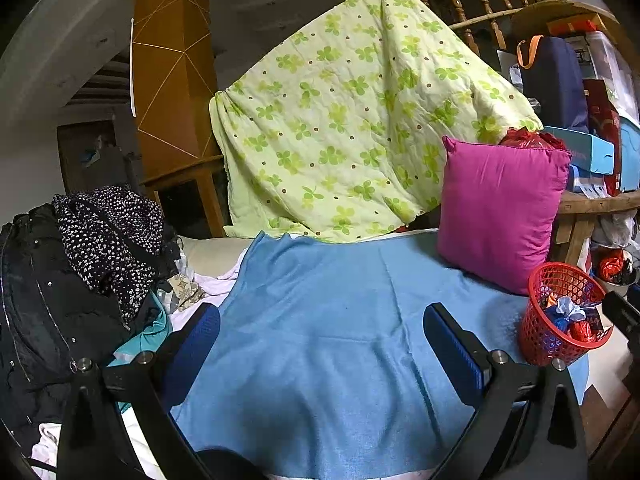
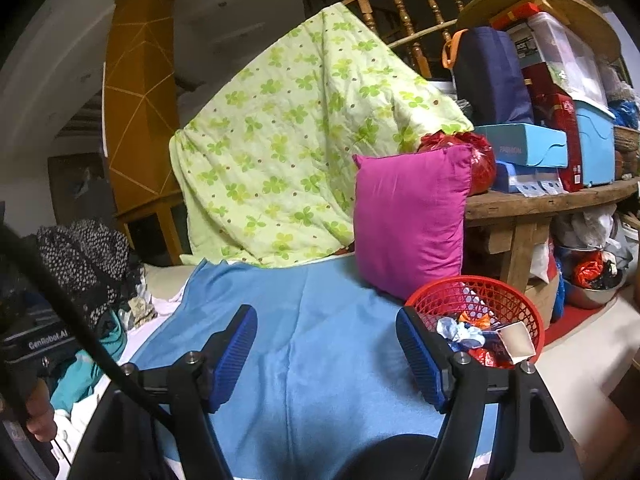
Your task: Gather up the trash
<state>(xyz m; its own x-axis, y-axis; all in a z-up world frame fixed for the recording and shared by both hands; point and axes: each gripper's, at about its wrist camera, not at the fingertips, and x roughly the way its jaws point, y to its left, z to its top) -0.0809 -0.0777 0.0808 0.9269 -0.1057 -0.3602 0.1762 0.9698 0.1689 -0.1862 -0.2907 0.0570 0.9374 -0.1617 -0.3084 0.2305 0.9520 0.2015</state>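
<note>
On the blue sheet (image 1: 320,332) spread across the bed, both grippers hang with their blue pads apart and nothing between them — the left gripper (image 1: 322,344) over bare cloth, the right gripper (image 2: 326,354) likewise. At the sheet's right edge stands the red mesh basket (image 2: 532,316), just beside the right gripper's outer pad, holding the trash (image 2: 480,336) (crumpled wrappers, a pale tissue, a small open carton). A magenta pillow (image 1: 500,212) stands upright just behind the basket, a clover-print quilt (image 1: 352,120) is draped behind it, and dark clothes (image 1: 80,264) are heaped at the left.
</note>
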